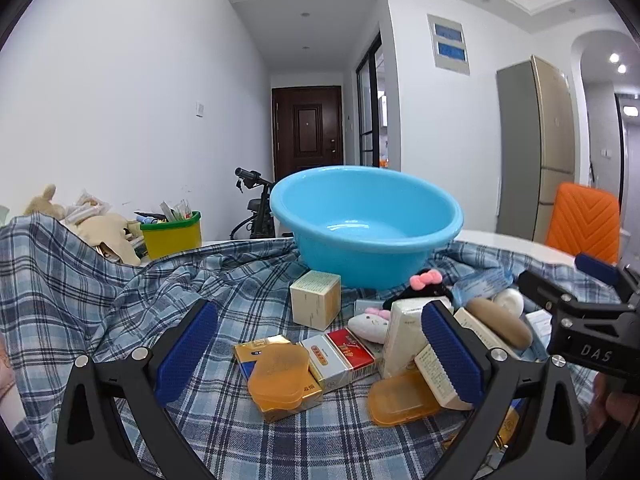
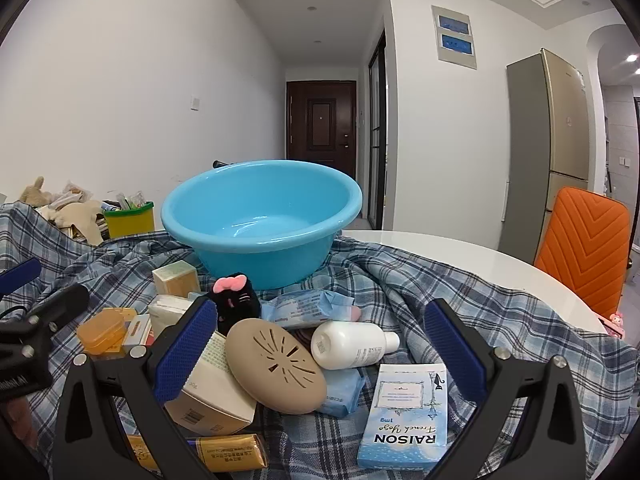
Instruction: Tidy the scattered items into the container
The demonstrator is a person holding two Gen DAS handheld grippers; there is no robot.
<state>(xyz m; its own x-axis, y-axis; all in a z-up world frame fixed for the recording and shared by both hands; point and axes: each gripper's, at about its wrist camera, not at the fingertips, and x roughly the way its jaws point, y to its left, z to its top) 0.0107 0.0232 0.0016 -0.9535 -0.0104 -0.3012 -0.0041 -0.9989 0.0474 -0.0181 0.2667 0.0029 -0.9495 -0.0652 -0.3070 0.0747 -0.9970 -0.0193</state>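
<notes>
An empty light-blue basin (image 1: 366,224) (image 2: 262,218) stands on a blue plaid cloth (image 1: 100,300) (image 2: 420,292). In front of it lie scattered items: a cream box (image 1: 316,300), a red and white pack (image 1: 346,354), an orange case (image 1: 280,376), a tan oval soap dish (image 2: 274,366), a white bottle (image 2: 352,344), a light-blue RAISON pack (image 2: 406,416) and a black plush with a pink bow (image 2: 238,300). My left gripper (image 1: 318,352) is open over the packs. My right gripper (image 2: 320,354) is open around the soap dish and bottle, touching neither.
A yellow bin with a green rim (image 1: 172,234) and plush toys (image 1: 104,232) sit at the far left. An orange chair (image 2: 584,252) stands right of the white round table (image 2: 480,260). The right gripper's body (image 1: 580,320) shows in the left wrist view.
</notes>
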